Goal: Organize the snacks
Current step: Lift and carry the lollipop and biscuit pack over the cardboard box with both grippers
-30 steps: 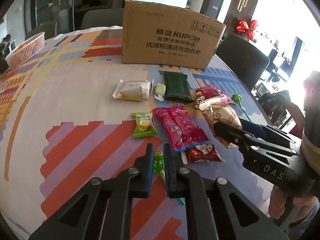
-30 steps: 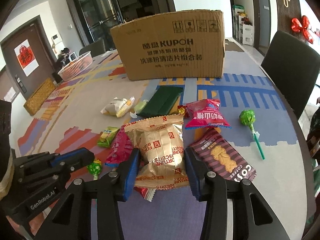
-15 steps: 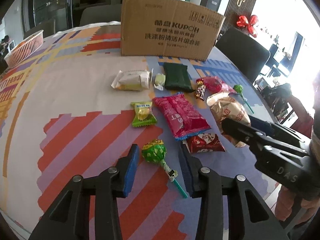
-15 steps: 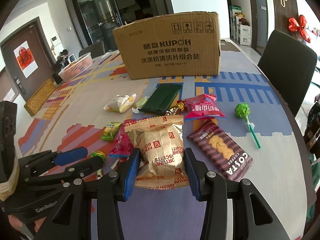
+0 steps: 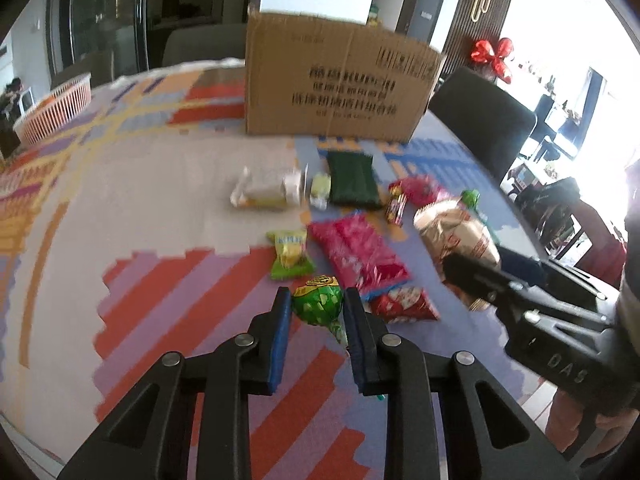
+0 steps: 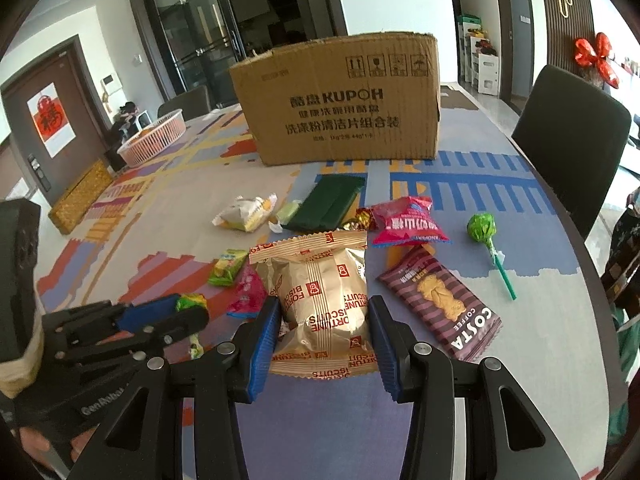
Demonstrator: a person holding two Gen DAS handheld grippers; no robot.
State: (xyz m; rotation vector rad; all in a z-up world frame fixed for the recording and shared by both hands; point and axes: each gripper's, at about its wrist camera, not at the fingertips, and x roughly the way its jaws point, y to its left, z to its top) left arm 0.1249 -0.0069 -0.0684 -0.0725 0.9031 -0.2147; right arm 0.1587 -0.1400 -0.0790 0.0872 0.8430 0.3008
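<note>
My left gripper (image 5: 316, 304) is shut on a green lollipop (image 5: 318, 306), its pads pressing the wrapped head just above the tablecloth; it shows at the left of the right wrist view (image 6: 176, 316). My right gripper (image 6: 324, 312) is shut on a gold biscuit bag (image 6: 320, 296) and holds it off the table; the bag also shows in the left wrist view (image 5: 456, 236). Snacks lie ahead: a long pink packet (image 5: 356, 252), a green candy packet (image 5: 290, 254), a small red packet (image 5: 404, 304), a brown Costa biscuit pack (image 6: 440, 304), a second green lollipop (image 6: 482, 230).
A cardboard box (image 6: 340, 104) stands at the far side of the table. A dark green packet (image 6: 328, 204), a white-yellow packet (image 6: 246, 216) and a red-pink bag (image 6: 408, 222) lie before it. A pink basket (image 6: 154, 142) sits far left. A dark chair (image 6: 568, 144) stands at the right edge.
My left gripper opened around the green lollipop, then closed on its head. My right gripper keeps holding the gold bag and has lifted it slightly.
</note>
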